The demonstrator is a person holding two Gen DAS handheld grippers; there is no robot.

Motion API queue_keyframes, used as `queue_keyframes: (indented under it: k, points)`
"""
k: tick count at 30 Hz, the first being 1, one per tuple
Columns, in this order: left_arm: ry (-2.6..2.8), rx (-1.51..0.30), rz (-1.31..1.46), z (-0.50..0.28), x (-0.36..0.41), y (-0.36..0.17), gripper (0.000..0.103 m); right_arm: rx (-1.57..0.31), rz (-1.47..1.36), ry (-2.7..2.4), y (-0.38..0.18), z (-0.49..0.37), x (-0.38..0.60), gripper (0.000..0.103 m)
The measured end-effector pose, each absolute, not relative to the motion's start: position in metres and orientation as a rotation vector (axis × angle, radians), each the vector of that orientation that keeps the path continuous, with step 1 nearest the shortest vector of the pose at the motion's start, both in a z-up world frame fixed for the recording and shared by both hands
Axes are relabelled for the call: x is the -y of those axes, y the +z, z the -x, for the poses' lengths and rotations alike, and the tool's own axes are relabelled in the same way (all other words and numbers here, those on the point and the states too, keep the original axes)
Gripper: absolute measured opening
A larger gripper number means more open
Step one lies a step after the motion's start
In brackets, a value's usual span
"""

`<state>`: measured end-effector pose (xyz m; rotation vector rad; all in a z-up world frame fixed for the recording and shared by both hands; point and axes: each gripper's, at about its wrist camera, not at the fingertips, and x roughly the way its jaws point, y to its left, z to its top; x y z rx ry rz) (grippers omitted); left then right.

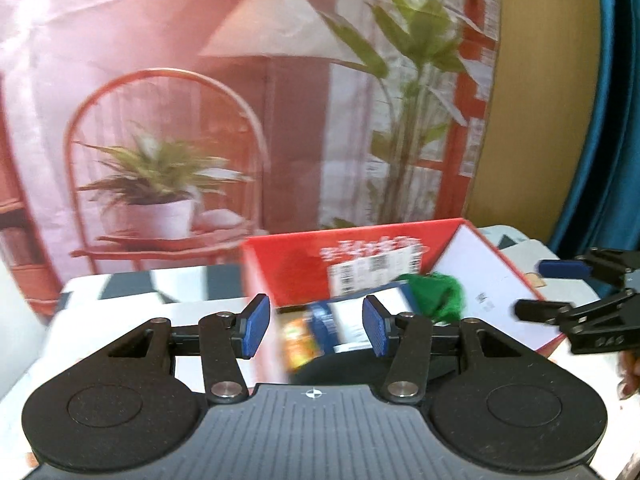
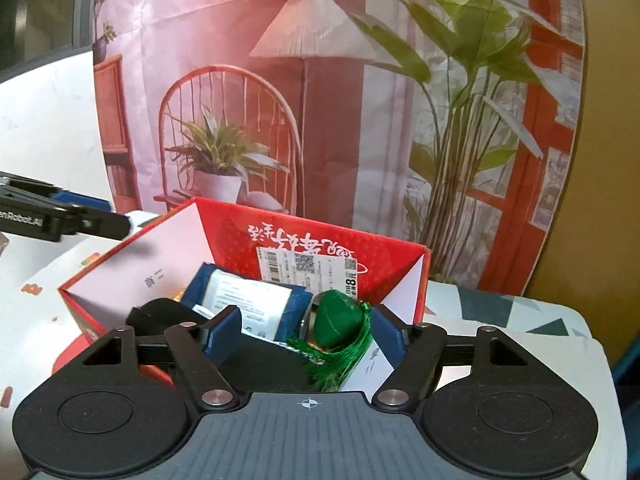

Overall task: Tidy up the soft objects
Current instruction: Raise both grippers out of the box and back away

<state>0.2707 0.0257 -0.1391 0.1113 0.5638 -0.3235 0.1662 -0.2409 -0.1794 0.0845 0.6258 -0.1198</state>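
Note:
A red open box stands on the table and holds soft things. A green tasselled pouch lies inside it beside a blue and white packet and a black soft item. My left gripper is open and empty, held in front of the box. My right gripper is open, its blue pads on either side of the pouch and packet above the box, not closed on anything. The right gripper also shows at the right edge of the left wrist view.
A printed backdrop of a lamp, chair and plants hangs behind the table. The table has a patterned cloth. A blue curtain hangs at the far right. The left gripper shows at the left edge of the right wrist view.

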Motion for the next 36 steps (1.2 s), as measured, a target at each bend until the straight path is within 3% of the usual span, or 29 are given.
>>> queue_keyframes:
  k: [12,36]
  points:
    - [-0.192,-0.566,-0.127,-0.214,-0.105,-0.122,0.054,-0.571,-0.136,-0.152,-0.168,-0.123,0.226,0.072]
    - [-0.244,-0.873,0.069,-0.145,-0.064,-0.267,0.054,-0.735,-0.203,-0.203,-0.256,-0.064,0.208,0.067]
